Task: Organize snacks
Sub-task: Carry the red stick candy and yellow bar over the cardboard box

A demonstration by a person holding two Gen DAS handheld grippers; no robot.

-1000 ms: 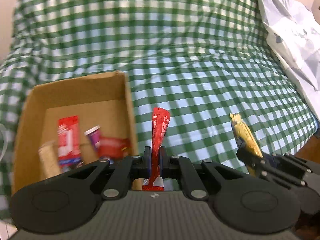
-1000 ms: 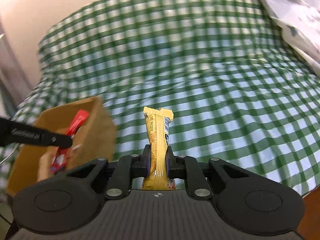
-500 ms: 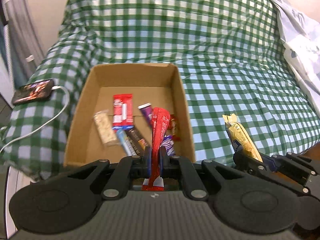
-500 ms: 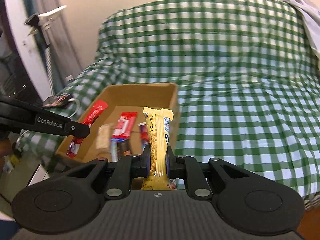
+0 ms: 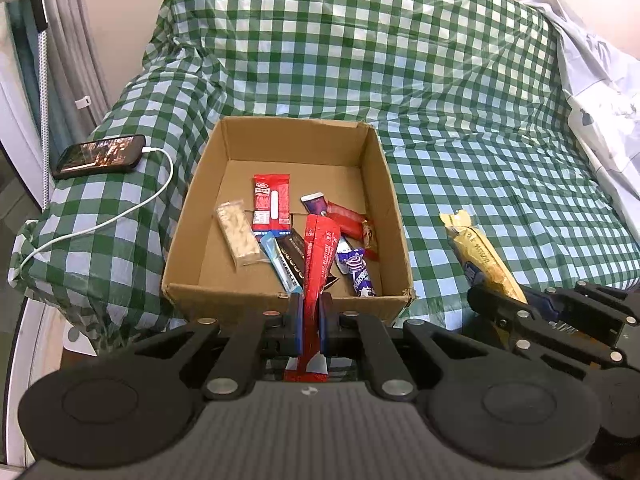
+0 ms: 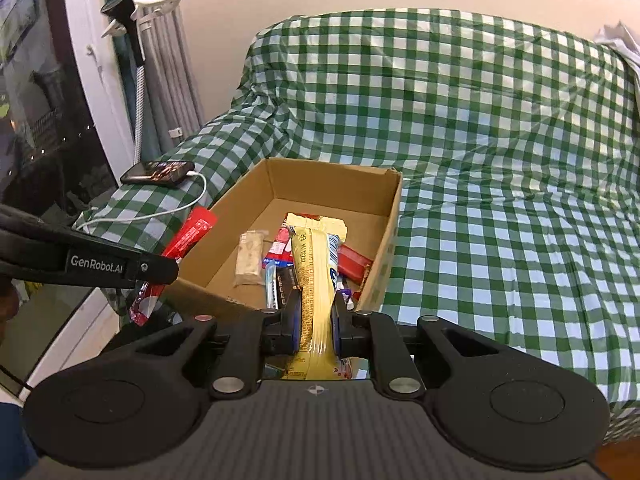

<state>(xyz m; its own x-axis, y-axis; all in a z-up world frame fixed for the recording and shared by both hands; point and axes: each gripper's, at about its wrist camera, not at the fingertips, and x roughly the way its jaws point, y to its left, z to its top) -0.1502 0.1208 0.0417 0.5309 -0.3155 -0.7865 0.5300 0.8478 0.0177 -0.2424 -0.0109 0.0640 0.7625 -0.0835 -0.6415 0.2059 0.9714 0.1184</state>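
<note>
A cardboard box (image 5: 388, 200) sits on the green checked cloth and holds several snack packets; it also shows in the right wrist view (image 6: 388, 232). My left gripper (image 5: 310, 312) is shut on a red snack packet (image 5: 318, 256), held upright at the box's near wall. My right gripper (image 6: 316, 316) is shut on a yellow snack bar (image 6: 314, 276), also near the box's front edge. The yellow bar shows in the left wrist view (image 5: 484, 260), right of the box. The red packet shows in the right wrist view (image 6: 190, 236), left of the box.
A phone (image 5: 100, 156) with a white charging cable (image 5: 120, 216) lies on the cloth left of the box. A white crumpled sheet (image 5: 600, 92) lies at the far right. Curtains and a window (image 6: 60, 120) stand to the left.
Both grippers have swung left and pulled back with their snacks; the box now lies straight ahead of both. Neither grip has changed.
</note>
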